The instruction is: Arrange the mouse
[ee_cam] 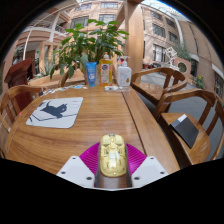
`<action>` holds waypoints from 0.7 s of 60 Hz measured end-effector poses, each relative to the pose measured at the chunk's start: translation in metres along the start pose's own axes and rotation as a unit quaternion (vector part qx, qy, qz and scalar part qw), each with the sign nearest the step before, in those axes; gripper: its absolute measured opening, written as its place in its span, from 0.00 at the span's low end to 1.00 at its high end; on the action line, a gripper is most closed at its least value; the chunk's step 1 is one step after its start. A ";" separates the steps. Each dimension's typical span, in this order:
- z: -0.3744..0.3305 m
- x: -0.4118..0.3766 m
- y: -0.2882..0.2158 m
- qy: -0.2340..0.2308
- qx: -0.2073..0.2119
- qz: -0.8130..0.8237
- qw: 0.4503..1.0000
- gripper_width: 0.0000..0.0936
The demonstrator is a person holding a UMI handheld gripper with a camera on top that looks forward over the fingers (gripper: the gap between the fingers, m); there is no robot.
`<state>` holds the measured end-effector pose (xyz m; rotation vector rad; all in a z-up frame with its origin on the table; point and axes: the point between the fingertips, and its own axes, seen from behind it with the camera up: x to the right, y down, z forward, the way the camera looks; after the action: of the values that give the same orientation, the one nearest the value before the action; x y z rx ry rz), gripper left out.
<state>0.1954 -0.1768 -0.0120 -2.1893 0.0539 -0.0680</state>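
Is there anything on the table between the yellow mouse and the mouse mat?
No. The mouse sits between the gripper fingers, and only bare wooden table lies between it and the mouse mat. The bottles stand farther back.

The table (95, 118) is wood, its planks warm brown with a faint sheen and visible seams. The mouse (113, 155) looks like pale yellowish plastic, smooth and slightly glossy, held between the gripper (113, 165) fingers, whose magenta pads (92, 157) look matt and whose outer shells appear white hard plastic. The mouse pad (57, 112) looks matt, cloth-like, pale with a dark print. The chairs (190, 118) are polished wood. The bottles (106, 72) beyond look glossy plastic.
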 end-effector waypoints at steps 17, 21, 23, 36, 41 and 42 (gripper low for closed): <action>-0.039 0.017 -0.056 0.025 0.049 0.011 0.998 0.38; -0.052 0.019 -0.101 0.037 0.084 0.014 0.996 0.38; -0.059 0.019 -0.126 0.038 0.103 0.019 0.994 0.38; -0.071 -0.042 -0.255 0.013 0.189 0.018 0.982 0.38; -0.053 -0.092 -0.274 -0.016 0.192 0.004 0.981 0.38; -0.047 -0.103 -0.275 -0.023 0.191 0.001 0.981 0.38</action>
<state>0.0931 -0.0487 0.2362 -1.8050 0.0147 -0.0230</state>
